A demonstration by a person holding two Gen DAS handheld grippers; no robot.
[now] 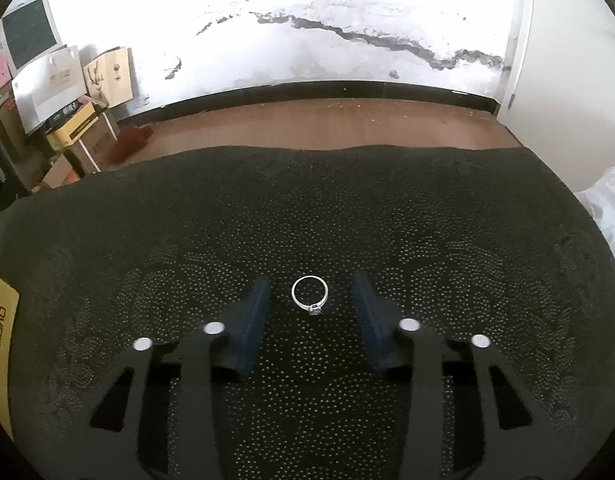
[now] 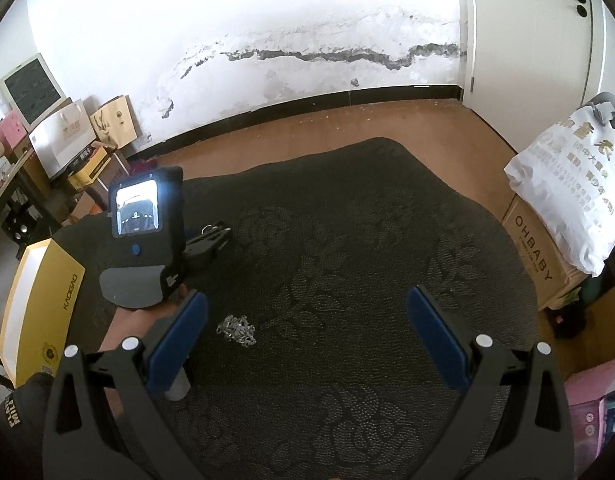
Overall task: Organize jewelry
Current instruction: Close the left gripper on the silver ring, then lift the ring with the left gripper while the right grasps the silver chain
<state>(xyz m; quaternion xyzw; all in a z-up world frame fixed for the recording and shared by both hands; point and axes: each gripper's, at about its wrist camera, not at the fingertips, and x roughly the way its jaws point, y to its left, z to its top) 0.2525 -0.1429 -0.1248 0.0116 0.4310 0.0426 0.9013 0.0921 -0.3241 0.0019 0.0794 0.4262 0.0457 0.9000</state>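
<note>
**Ring and chain on a dark cloth, both claws spread**

A white wall with a long dark crack of peeled paint runs behind everything, with a black skirting along its foot and a white door at its right end. Brown floor lies between the wall and the cloth, a dark, dotted, flower-patterned sheet that covers the work surface and serves here as the landmark.

Off the cloth's far left corner stand stacked boxes and paper bags under an old monitor. At the cloth's left edge sits a yellow box printed "KADIGAO". Off its right edge a brown carton reads "OHBABY", and a white printed bag lies on top; its characters are too blurred to read.

On the cloth's left part, the left gripper is low, its blue pads spread with the jaws empty. The ring, a thin silver band with a small stone, lies flat on the cloth between the pads, touching neither.

The right gripper hangs over the cloth's near part, jaws spread wide and empty. A small heap of silver chain lies on the cloth just beside its left pad.
</note>
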